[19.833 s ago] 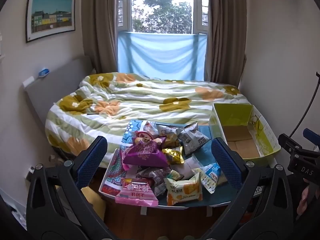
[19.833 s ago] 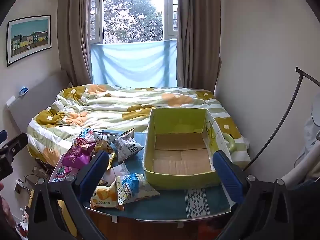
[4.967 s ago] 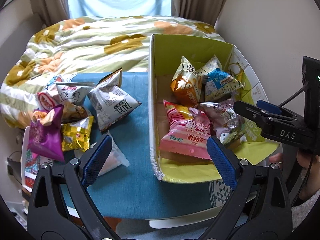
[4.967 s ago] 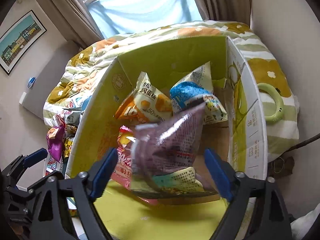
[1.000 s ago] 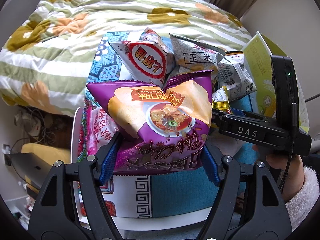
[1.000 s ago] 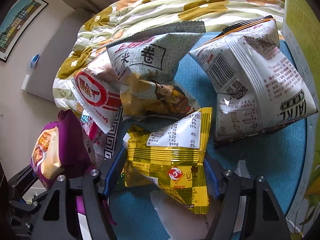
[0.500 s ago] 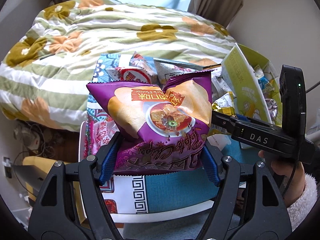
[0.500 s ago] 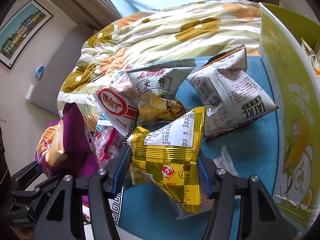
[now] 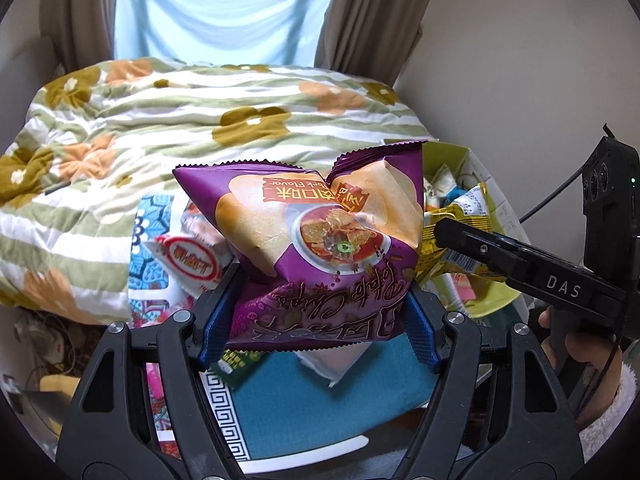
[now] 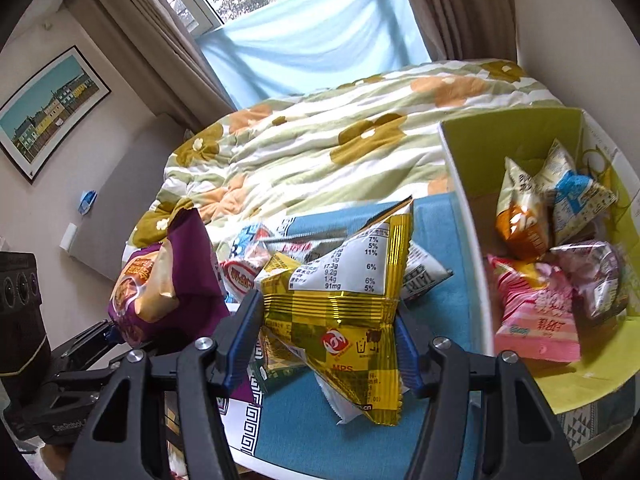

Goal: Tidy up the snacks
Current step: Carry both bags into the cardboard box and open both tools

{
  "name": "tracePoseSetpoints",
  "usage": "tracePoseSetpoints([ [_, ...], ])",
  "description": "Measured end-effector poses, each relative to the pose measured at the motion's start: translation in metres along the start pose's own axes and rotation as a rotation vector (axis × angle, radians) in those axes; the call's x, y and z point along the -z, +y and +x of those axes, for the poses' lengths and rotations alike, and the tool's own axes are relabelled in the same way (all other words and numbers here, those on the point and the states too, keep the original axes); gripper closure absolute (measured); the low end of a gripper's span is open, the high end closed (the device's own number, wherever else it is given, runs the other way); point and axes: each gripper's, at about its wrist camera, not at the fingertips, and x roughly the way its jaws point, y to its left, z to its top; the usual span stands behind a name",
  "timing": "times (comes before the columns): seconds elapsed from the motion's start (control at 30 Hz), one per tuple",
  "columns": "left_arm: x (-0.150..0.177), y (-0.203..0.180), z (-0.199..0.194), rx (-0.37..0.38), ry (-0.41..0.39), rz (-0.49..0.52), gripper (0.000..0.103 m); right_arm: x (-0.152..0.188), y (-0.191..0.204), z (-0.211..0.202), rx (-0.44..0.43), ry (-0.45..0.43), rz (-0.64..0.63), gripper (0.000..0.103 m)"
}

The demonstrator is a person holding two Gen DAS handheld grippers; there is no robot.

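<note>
My left gripper is shut on a purple chip bag and holds it above the table. The purple bag also shows in the right wrist view. My right gripper is shut on a gold snack bag, held above the blue tablecloth. The gold bag shows in the left wrist view. The yellow-green cardboard box stands at the right and holds several snack bags, among them a pink one and an orange one.
Loose snacks lie on the table, among them a red-and-white bag and a grey-white bag. A bed with a flowered quilt lies behind the table. The window and curtains are beyond it.
Both grippers have risen with their bags. The right gripper has moved toward the box, which now shows more of its inside.
</note>
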Motion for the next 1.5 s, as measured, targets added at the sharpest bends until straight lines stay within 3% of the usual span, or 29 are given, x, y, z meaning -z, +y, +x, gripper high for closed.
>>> tracePoseSetpoints([
  [0.17,-0.026,-0.049,0.018,0.016,-0.031,0.008,0.033,-0.024,-0.037,-0.038,0.018,-0.077,0.007,0.047],
  [0.4,-0.057,-0.125,0.070,0.036,-0.029,0.011,0.033,-0.057,-0.114,-0.071,0.055,-0.107,0.007,0.047],
  [0.77,-0.084,-0.210,0.170,0.035,0.068,-0.010,0.033,-0.091,-0.229,-0.079,0.086,-0.060,0.026,0.047],
  [0.83,-0.085,-0.215,0.183,0.010,0.078,-0.021,0.029,-0.094,-0.243,-0.078,0.091,-0.048,0.029,0.047],
  [0.9,-0.085,-0.221,0.191,-0.011,0.090,-0.029,0.012,-0.096,-0.254,-0.077,0.084,-0.036,0.038,0.047],
  [0.97,-0.084,-0.223,0.194,-0.037,0.091,-0.041,0.002,-0.096,-0.263,-0.075,0.079,-0.025,0.042,0.047],
  [1.13,-0.072,-0.213,0.193,-0.094,0.127,-0.074,0.002,-0.096,-0.272,-0.069,0.061,0.005,0.039,0.047],
  [1.5,-0.039,-0.175,0.157,-0.126,0.135,-0.116,0.002,-0.084,-0.262,-0.064,-0.022,0.063,0.034,0.047],
])
